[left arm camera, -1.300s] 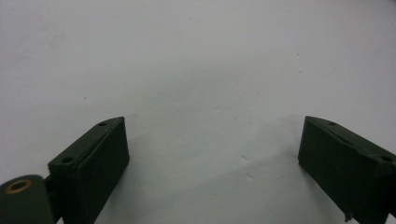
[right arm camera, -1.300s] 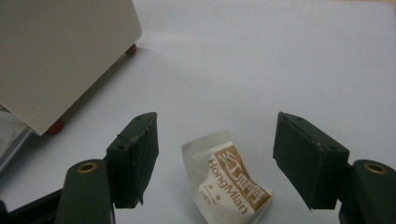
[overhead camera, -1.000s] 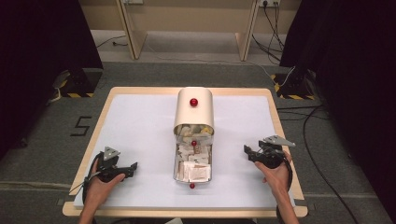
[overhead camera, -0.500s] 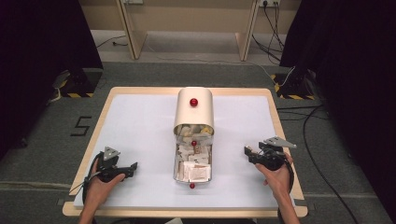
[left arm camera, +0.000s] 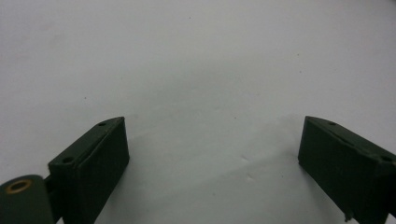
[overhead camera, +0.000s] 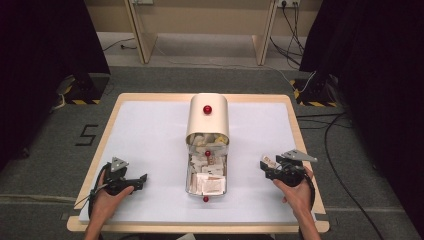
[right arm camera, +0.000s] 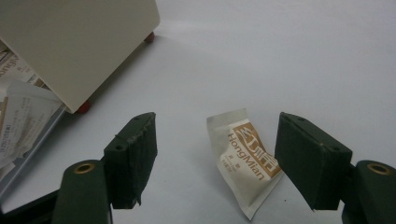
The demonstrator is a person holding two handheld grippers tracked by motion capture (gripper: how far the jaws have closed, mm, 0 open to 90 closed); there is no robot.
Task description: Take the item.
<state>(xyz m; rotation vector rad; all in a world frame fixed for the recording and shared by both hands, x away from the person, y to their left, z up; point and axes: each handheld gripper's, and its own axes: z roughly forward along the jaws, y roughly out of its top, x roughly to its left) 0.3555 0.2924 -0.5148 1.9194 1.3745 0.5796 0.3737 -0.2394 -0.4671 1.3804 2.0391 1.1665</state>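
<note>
Right gripper: jaws spread, sachet lying between them, against one jaw.
Left gripper: spread over bare bench.

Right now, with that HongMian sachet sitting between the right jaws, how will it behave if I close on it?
The sachet looks thin and flat, so probably light and floppy; it may buckle. Its glossy wrapper could slide on the smooth table. It leans by one pad of the open right gripper, so it might shift.
</note>
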